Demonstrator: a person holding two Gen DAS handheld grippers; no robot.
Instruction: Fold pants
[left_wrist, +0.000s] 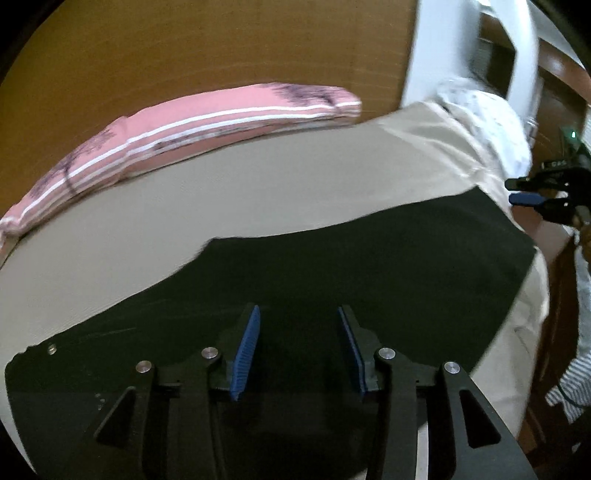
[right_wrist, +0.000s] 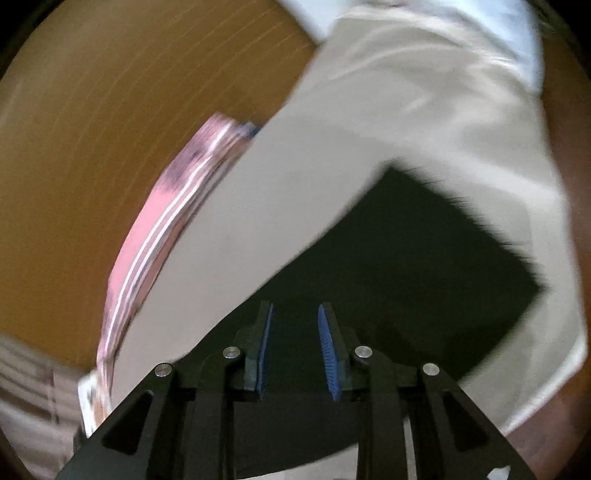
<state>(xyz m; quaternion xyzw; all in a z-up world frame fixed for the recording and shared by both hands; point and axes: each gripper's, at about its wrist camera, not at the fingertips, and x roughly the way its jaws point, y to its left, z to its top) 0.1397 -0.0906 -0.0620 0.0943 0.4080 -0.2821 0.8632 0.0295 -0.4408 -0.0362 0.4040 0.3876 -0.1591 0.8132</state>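
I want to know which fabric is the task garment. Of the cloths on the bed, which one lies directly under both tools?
The black pants, lying flat on the beige sheet. The pink striped cloth lies apart at the far edge.

Black pants (left_wrist: 369, 266); beige sheet (left_wrist: 258, 192); pink white-striped pillow (left_wrist: 207, 122).

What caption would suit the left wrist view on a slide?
Open left hand-held gripper above black pants lying flat on a beige bed sheet, beside a pink striped pillow.
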